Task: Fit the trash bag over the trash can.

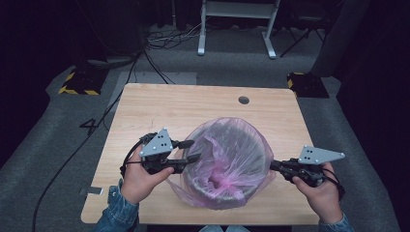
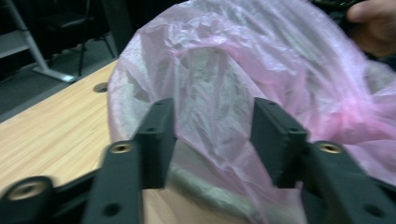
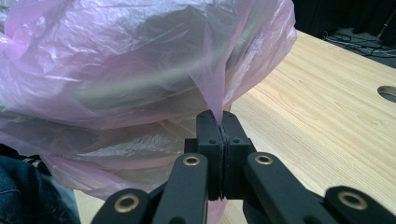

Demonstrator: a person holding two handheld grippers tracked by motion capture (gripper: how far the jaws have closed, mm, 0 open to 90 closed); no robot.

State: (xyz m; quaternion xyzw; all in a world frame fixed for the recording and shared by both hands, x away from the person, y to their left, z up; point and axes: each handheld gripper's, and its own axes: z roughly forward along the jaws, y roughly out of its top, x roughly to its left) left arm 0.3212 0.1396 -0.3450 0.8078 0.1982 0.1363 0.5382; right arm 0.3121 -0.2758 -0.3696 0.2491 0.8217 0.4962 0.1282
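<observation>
A thin pink plastic bag (image 1: 227, 154) lines a round grey bin (image 1: 218, 196) at the near middle of the wooden table (image 1: 193, 101). My left gripper (image 1: 195, 150) is at the bag's left side. In the left gripper view its jaws stand apart around a bulge of the bag (image 2: 224, 70), the pads (image 2: 161, 135) not pressing on it, above the bin's grey rim (image 2: 205, 191). My right gripper (image 1: 272, 165) is at the bag's right side. In the right gripper view it (image 3: 220, 119) is shut on a pulled-out pinch of the bag (image 3: 116, 60).
A round cable hole (image 1: 243, 100) lies near the table's far edge. Beyond the table are a white desk frame (image 1: 237, 24), floor cables (image 1: 159, 43) and two black bases with yellow stripes (image 1: 80, 82) (image 1: 307, 83). The other hand (image 2: 373, 23) shows past the bag.
</observation>
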